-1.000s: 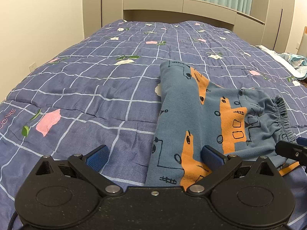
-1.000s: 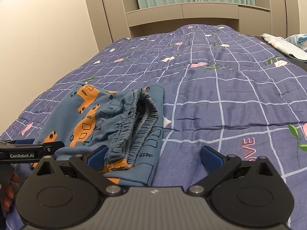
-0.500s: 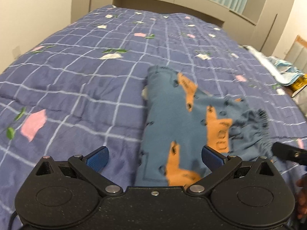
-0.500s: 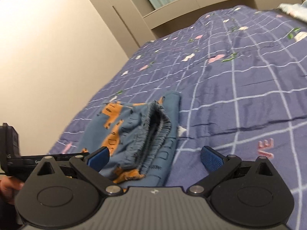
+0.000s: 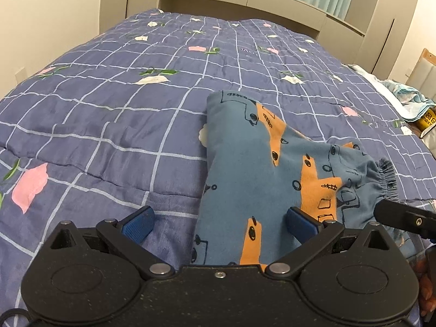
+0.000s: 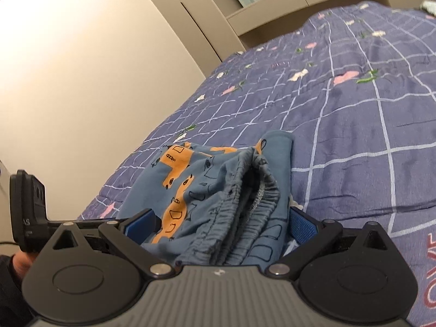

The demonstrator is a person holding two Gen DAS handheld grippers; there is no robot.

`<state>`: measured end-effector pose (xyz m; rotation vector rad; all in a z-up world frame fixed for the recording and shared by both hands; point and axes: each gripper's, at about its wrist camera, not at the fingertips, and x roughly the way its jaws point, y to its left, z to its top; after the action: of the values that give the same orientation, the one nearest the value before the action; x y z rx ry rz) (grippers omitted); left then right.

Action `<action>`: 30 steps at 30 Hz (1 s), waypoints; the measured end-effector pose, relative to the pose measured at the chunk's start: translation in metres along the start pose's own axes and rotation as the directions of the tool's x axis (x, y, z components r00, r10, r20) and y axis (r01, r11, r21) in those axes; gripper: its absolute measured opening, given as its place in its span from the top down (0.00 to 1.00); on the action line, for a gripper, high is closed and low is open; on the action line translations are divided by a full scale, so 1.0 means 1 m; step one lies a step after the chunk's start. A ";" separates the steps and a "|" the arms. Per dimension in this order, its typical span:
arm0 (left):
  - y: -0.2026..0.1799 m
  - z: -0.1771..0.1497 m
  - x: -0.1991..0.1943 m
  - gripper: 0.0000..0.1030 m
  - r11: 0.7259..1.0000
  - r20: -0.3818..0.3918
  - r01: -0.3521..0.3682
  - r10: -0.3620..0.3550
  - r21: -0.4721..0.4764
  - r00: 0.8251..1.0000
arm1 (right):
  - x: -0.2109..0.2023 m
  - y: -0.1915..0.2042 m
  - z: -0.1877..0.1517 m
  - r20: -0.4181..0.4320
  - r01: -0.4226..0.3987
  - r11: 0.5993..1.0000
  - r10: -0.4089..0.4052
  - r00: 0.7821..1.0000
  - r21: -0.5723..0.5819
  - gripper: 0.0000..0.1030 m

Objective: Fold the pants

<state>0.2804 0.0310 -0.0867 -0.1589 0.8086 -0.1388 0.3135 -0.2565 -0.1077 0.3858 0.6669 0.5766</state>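
Folded blue pants (image 5: 259,169) with orange truck prints lie on the purple checked bedspread (image 5: 109,114). My left gripper (image 5: 219,222) is open over the near left corner of the pants, its right pad over the fabric and its left pad over bare bedspread. In the right wrist view the pants (image 6: 207,182) show their gathered elastic waistband (image 6: 253,190) pointing toward me. My right gripper (image 6: 222,223) is open with the waistband end lying between its blue pads; whether they touch the cloth I cannot tell. The right gripper's black tip (image 5: 403,216) shows at the left view's right edge.
The bedspread stretches far ahead to a beige headboard shelf (image 5: 245,2) and wardrobe. A cream wall (image 6: 81,68) runs along the bed's left side. Crumpled light cloth and a yellow package (image 5: 427,120) lie off the bed's right edge. The left gripper's body (image 6: 27,218) and a hand show at left.
My right gripper has swung left and tilted, so the waistband now lies between its pads instead of off to the left. The left gripper stayed over the pants' near left corner.
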 end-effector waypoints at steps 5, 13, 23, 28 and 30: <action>-0.003 -0.006 -0.001 0.00 1.000 0.024 -0.010 0.010 0.004 1.000 | -0.003 -0.008 0.000 0.016 -0.032 0.999 0.031 0.999 0.035 0.00; 0.000 -0.008 -0.001 0.00 1.000 0.037 -0.003 0.004 -0.015 0.999 | -0.006 -0.008 -0.002 0.035 -0.030 0.999 0.029 0.999 0.034 0.03; 0.000 -0.005 -0.008 0.01 1.000 0.017 0.014 -0.014 -0.018 1.000 | -0.017 -0.021 -0.006 0.086 0.015 0.993 -0.025 0.996 0.115 0.46; 0.005 -0.001 -0.016 0.11 0.997 0.003 0.041 -0.041 -0.069 0.999 | -0.019 -0.026 -0.005 0.087 0.004 0.991 -0.015 0.996 0.133 0.57; 0.006 0.000 -0.017 0.17 0.996 -0.012 0.039 -0.040 -0.081 0.999 | -0.018 -0.024 -0.005 0.085 0.007 0.992 -0.018 0.996 0.124 0.60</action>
<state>0.2691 0.0400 -0.0762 -0.2509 0.8250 -0.1450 0.3079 -0.2856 -0.1153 0.5197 0.6234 0.5052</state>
